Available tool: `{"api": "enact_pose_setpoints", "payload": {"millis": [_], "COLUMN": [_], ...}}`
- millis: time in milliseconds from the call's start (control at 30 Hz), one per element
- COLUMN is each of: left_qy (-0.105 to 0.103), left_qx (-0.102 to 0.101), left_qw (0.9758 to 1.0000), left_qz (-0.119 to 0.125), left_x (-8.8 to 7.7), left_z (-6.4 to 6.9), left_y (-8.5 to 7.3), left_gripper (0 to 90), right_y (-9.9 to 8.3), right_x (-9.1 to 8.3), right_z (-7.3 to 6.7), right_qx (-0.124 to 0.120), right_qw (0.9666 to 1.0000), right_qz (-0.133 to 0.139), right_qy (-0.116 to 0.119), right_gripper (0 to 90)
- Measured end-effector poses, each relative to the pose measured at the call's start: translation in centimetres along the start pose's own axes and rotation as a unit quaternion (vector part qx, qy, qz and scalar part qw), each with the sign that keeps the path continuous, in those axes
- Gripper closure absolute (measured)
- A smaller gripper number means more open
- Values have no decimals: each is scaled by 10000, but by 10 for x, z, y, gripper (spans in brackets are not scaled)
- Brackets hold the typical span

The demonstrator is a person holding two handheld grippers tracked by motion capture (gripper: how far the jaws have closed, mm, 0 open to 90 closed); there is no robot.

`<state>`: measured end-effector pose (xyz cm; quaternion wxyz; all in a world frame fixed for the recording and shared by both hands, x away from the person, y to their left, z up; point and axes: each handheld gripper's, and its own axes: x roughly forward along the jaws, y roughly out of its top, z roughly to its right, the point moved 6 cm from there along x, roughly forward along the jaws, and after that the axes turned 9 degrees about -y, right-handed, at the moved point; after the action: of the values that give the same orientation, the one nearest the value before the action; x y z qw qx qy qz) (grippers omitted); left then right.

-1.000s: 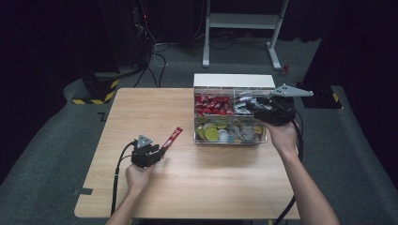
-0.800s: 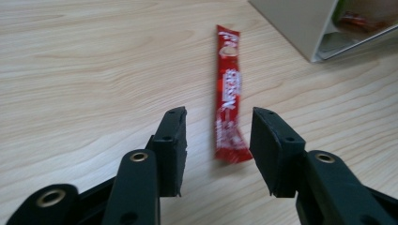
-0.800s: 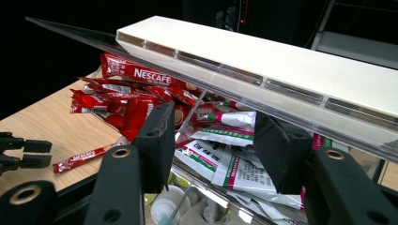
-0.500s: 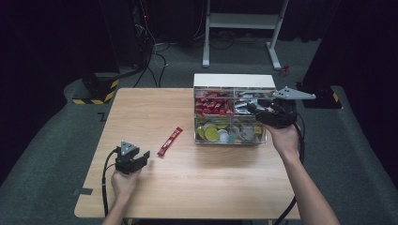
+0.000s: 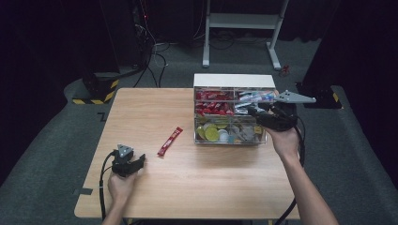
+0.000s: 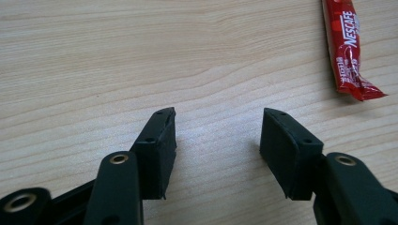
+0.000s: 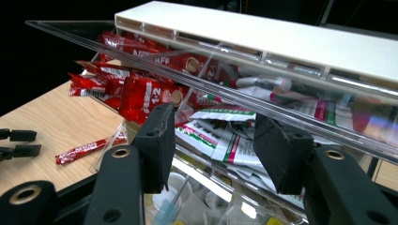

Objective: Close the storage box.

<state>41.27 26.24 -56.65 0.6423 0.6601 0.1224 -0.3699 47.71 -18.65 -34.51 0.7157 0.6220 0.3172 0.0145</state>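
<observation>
Left gripper (image 5: 139,161) low over the table (image 5: 141,112) near its front left corner, jaws spread with bare wood between them; they have just been opening. Red coffee stick (image 5: 170,140) lies flat ahead and to the right of those jaws, apart from them. Farther right, clear compartment box (image 5: 225,140): red sachets (image 7: 141,93) in its far left section. Right gripper (image 7: 211,145) sits at the box's right end, jaws parted around the raised clear lid (image 7: 263,105); whether the pads press on it I cannot tell
</observation>
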Motion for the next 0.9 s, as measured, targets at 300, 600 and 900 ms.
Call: {"api": "enact_pose_setpoints", "payload": {"millis": [300,600,900], "left_qy": [-1,14,11], "left_qx": [7,7,-15], "left_qw": [10000,10000,10000], "left_qz": [1,-9,-29], "left_x": [2,2,2], "left_z": [1,1,2], "left_y": [1,1,1], "left_gripper": [412,401,388], "right_y": [-17,-26,-27], "right_x": [7,11,-3], "right_z": [-3,-4,-16], "right_qx": [58,76,-116], "right_qw": [9998,9997,9997], "right_qz": [-143,-190,-106], "right_qy": [89,106,199], "right_gripper": [485,482,481]}}
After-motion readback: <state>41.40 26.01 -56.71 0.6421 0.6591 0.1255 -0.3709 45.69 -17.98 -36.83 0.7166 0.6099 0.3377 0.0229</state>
